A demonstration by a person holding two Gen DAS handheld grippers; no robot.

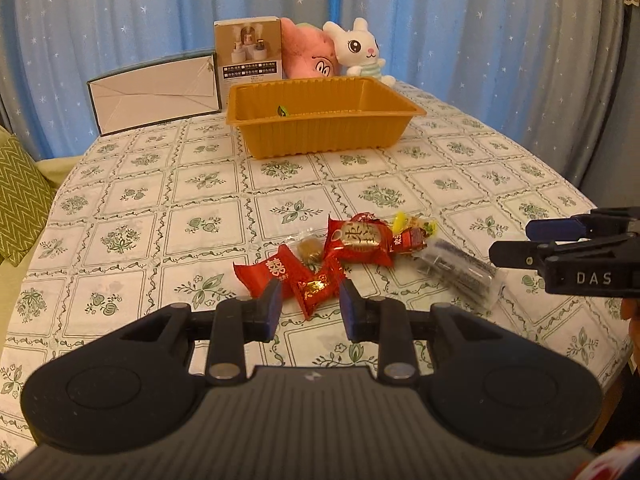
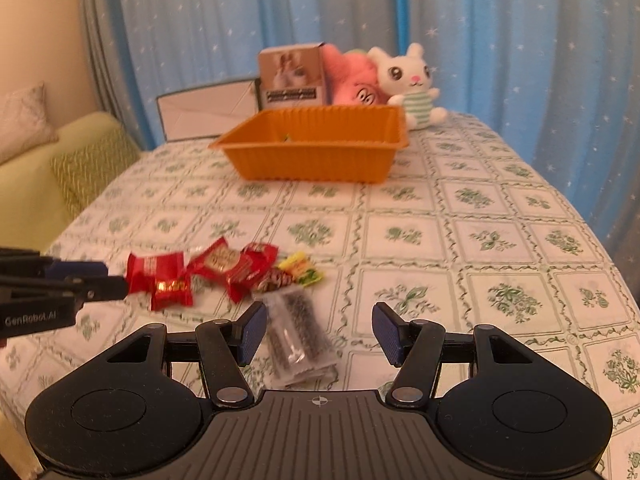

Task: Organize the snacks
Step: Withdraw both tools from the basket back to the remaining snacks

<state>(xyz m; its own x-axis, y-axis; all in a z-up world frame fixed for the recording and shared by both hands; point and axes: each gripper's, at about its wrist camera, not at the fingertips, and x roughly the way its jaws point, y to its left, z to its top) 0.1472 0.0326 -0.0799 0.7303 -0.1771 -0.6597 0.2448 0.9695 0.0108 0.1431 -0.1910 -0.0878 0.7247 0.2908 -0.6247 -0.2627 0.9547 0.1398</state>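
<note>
Tablecloth [image 1: 152,200] lies bare between my red-wrapped snack pile [image 1: 320,256] and orange ribbed plastic tray [image 1: 320,136]. My left gripper [image 1: 308,300] and right gripper [image 2: 318,330], marked "DAS", gape empty above the snacks.

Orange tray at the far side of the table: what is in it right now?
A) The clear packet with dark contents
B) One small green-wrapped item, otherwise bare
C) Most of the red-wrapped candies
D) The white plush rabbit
B: the left wrist view shows only one small green item inside the orange tray, while the red candies and the clear packet lie on the tablecloth nearer the camera.
</note>
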